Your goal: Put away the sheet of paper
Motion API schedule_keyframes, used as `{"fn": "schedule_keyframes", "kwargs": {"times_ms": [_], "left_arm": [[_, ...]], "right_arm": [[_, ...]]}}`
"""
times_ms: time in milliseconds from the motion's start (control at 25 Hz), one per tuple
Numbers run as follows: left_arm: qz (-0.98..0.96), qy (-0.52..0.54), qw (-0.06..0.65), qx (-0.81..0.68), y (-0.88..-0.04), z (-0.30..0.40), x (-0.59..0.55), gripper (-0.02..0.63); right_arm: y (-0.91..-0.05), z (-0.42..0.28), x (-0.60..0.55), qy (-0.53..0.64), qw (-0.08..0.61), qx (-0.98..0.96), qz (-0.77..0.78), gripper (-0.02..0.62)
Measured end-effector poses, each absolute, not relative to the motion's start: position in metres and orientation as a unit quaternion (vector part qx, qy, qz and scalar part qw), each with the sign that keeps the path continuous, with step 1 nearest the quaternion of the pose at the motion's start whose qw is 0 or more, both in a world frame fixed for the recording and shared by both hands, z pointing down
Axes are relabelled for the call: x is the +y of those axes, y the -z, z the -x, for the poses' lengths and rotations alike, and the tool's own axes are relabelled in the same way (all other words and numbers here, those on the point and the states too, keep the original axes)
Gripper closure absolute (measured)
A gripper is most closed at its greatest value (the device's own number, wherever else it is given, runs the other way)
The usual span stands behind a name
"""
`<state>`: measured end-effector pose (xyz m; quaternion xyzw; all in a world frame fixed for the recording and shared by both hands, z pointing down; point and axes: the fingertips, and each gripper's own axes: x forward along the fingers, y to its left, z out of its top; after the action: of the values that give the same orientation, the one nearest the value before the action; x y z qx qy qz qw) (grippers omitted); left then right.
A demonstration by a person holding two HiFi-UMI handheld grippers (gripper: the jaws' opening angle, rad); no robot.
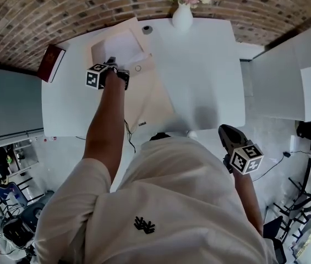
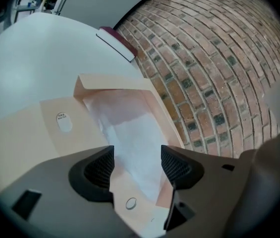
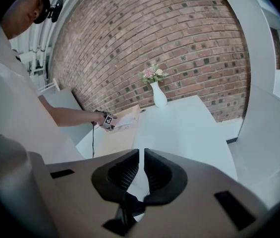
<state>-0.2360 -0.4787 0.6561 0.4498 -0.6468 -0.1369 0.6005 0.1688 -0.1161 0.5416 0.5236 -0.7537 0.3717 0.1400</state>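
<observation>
A tan envelope (image 1: 147,100) lies open on the white table (image 1: 205,76), its flap (image 1: 116,37) raised toward the brick wall. A white sheet of paper (image 2: 130,143) sits inside the envelope (image 2: 26,133), partly showing in its mouth (image 1: 132,56). My left gripper (image 1: 111,64) hovers just over that mouth. In the left gripper view the jaws (image 2: 137,165) stand wide open, with the paper below them and nothing gripped. My right gripper (image 1: 227,131) hangs by the table's near right corner, away from the envelope. Its jaws (image 3: 140,170) are shut on nothing.
A white vase of flowers (image 1: 182,16) stands at the table's far edge, with a small round object (image 1: 147,29) left of it. A dark red book (image 1: 50,62) lies at the far left corner. A cable (image 1: 127,133) hangs off the near edge. White furniture (image 1: 287,76) stands at the right.
</observation>
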Motion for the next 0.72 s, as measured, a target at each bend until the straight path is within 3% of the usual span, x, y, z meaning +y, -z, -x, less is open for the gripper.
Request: {"fn": "schedule_keyframes", "kwargs": {"times_ms": [720], "left_arm": [[-0.516,0.174,0.568,-0.617,-0.596,0.18,-0.368,0.325]], "right_arm": [[-0.532,-0.221,-0.081,-0.335,0.124,-0.816,-0.455,0.548]]}}
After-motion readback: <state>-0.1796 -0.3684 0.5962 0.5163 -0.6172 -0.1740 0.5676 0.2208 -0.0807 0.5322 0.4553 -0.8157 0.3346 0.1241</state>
